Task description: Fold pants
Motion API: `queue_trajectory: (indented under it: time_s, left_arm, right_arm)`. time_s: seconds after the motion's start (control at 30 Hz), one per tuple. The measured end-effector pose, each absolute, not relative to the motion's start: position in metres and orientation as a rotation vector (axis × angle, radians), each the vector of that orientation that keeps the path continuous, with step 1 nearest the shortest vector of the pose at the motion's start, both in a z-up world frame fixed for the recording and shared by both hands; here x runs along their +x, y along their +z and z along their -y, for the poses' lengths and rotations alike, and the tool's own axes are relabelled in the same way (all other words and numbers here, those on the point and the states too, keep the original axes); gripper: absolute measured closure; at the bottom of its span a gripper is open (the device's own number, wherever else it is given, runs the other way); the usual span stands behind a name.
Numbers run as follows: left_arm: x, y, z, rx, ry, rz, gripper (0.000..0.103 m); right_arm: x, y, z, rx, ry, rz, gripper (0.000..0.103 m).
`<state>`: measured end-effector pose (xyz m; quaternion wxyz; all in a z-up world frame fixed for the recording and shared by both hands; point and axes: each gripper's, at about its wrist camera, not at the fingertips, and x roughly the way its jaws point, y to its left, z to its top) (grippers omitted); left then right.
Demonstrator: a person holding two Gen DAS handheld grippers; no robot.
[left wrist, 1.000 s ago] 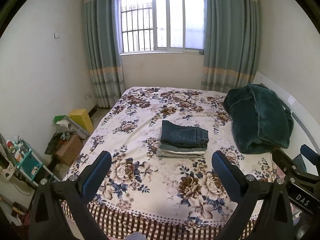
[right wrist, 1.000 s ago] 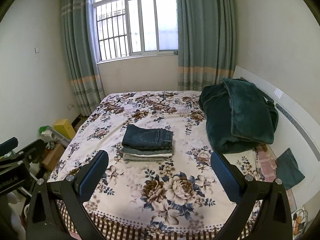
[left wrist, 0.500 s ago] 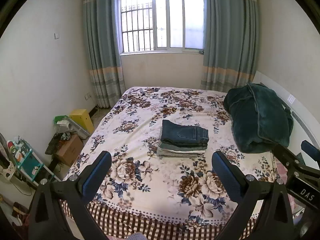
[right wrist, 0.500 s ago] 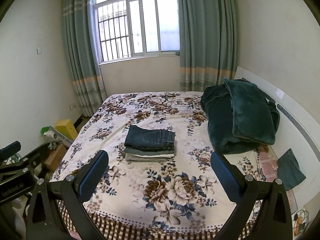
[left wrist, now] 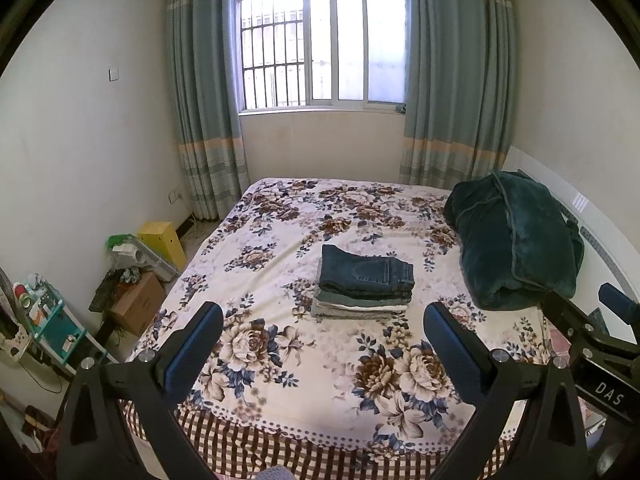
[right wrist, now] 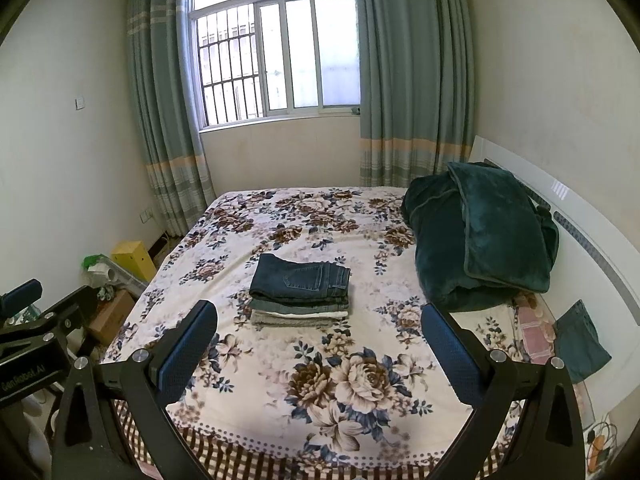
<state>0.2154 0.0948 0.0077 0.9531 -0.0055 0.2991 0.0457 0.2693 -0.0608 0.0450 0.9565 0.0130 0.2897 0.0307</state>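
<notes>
A stack of folded pants [left wrist: 365, 283] lies in the middle of the bed, dark blue jeans on top, grey and white pairs under them; it also shows in the right wrist view [right wrist: 301, 290]. My left gripper [left wrist: 323, 350] is open and empty, held above the bed's near edge, well short of the stack. My right gripper [right wrist: 319, 350] is open and empty, also back from the stack. Each gripper shows at the edge of the other's view.
The bed has a floral cover [left wrist: 320, 360] with a checked skirt. A dark green blanket [left wrist: 516, 240] is heaped by the white headboard [right wrist: 592, 240] on the right. Boxes and clutter [left wrist: 136, 272] stand on the floor at the left. Curtains and a window are behind.
Both grippers have drifted slightly, still open and empty. The stack of pants has not moved.
</notes>
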Motion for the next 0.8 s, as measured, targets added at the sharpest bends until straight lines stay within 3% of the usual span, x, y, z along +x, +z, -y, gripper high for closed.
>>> queue_trajectory:
  time_s: [0.8]
  left_arm:
    - [0.2181, 0.0140, -0.0997, -0.027, 0.101, -0.617, 0.001]
  right_arm:
    - [0.2701, 0.0459, 0.0646, 0.031, 0.066, -0.593, 0.000]
